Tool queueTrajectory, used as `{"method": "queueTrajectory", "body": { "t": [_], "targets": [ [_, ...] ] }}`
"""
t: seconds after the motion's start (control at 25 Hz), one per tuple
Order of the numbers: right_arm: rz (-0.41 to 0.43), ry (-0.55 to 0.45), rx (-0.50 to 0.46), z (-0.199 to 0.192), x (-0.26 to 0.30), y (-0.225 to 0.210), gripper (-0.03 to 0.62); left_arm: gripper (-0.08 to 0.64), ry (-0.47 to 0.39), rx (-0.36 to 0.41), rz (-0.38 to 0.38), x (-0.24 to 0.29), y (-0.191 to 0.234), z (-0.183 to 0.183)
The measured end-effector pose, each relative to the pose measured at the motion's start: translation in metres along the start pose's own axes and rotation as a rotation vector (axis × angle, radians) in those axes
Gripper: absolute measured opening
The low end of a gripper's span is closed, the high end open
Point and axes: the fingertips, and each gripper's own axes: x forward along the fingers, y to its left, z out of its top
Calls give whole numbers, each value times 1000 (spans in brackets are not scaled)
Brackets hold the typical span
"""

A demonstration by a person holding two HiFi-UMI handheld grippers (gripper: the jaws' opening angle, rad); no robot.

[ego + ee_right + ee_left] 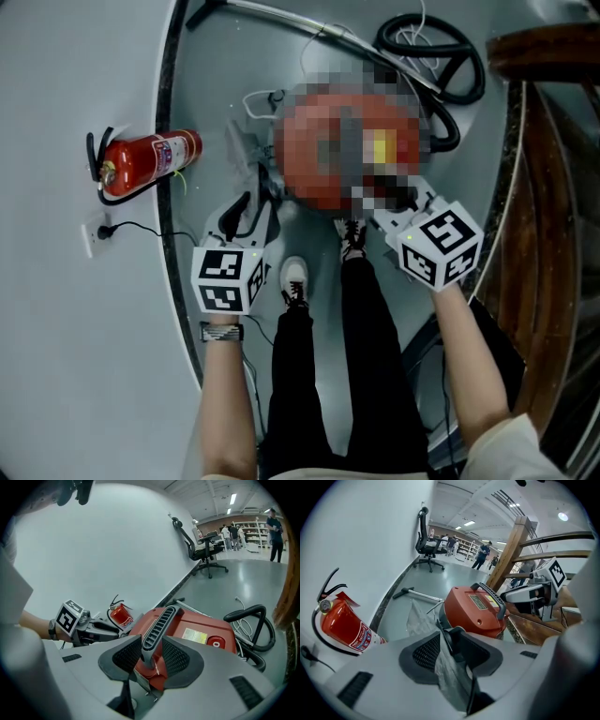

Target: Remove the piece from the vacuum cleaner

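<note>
The red vacuum cleaner (319,183) (476,609) (206,630) stands on the grey floor in front of the person's feet. My left gripper (249,208) (450,653) is shut on a grey cloth dust bag (449,670) with a thin black plate, held to the left of the vacuum cleaner. My right gripper (392,202) (151,656) sits over the vacuum cleaner's top. Its jaws stand apart around the ribbed grey carrying handle (159,625), and the pads do not press on it. Each gripper also shows in the other's view: the right gripper (525,595), the left gripper (101,627).
A red fire extinguisher (150,161) (342,623) lies by the white wall, near a wall socket (98,232). A black hose (431,47) (253,620) coils behind the vacuum cleaner, beside a metal tube (417,594). Wooden stair rails (544,187) (511,550) stand at the right. The person's shoes (293,278) are close by.
</note>
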Motion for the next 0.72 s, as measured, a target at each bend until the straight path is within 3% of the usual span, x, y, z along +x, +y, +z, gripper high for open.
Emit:
{"method": "queueTrajectory", "body": {
  "t": [0.48, 0.72],
  "targets": [
    [3, 10, -36, -5, 9, -1, 147, 121, 41, 20, 65, 14, 3, -19],
    [13, -28, 33, -5, 9, -2, 150, 115, 59, 25, 115, 21, 8, -22]
  ]
}}
